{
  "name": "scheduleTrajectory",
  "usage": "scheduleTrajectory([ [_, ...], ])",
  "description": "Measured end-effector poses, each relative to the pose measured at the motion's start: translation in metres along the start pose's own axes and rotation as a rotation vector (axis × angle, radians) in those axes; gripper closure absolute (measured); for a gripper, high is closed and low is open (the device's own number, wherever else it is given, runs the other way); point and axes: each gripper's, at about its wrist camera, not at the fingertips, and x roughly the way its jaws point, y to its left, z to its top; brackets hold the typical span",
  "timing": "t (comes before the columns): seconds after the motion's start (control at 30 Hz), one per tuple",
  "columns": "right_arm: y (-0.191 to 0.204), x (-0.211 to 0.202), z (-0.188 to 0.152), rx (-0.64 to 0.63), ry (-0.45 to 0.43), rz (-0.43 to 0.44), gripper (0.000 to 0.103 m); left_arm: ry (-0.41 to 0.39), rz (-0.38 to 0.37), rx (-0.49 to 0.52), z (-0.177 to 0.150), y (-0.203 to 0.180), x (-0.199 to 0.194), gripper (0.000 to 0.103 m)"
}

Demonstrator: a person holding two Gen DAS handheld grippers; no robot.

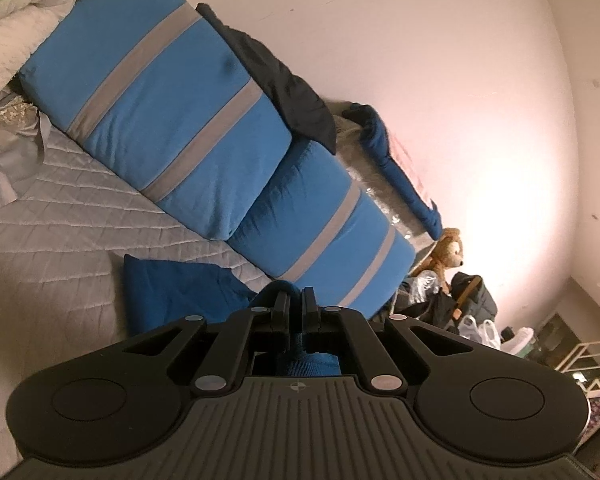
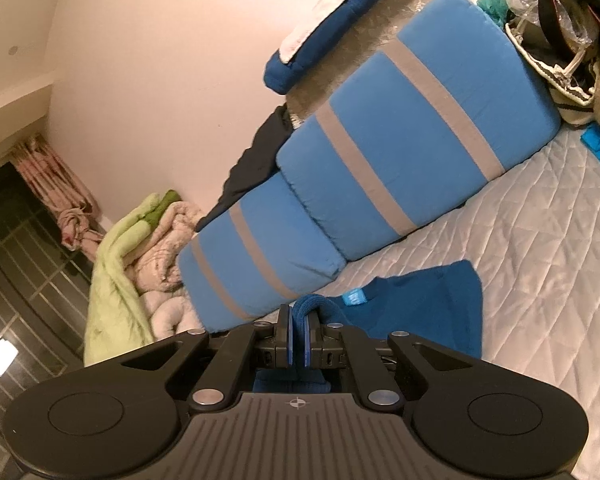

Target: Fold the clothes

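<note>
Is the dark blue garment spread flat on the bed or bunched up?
Bunched and partly lifted: both the left tongs and right tongs pinch gathered folds of the dark blue garment, the rest draping onto the quilted bedspread.

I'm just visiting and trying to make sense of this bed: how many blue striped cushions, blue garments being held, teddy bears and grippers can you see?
Blue cushions with grey stripes: 2
Dark blue garment, pinched by both grippers: 1
Teddy bear: 1
Grippers: 2, left gripper and right gripper
Total: 6
</note>
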Motion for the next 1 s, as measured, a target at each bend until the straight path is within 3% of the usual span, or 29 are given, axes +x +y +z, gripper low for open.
scheduleTrajectory([
  [0.23, -0.022, 0.035, 0.016, 0.012, 0.003, -0.056, 0.096, 0.031, 0.056, -0.017, 0.009, 0.016, 0.036, 0.098],
  [0.83, -0.107, 0.147, 0.014, 0.122, 0.087, -0.238, 0.095, 0.156, 0.261, -0.115, 0.011, 0.094, 0.134, 0.097],
  [1.0, -0.129, 0.169, 0.006, 0.175, 0.118, -0.292, 0.089, 0.183, 0.318, -0.176, 0.004, 0.115, 0.151, 0.096],
])
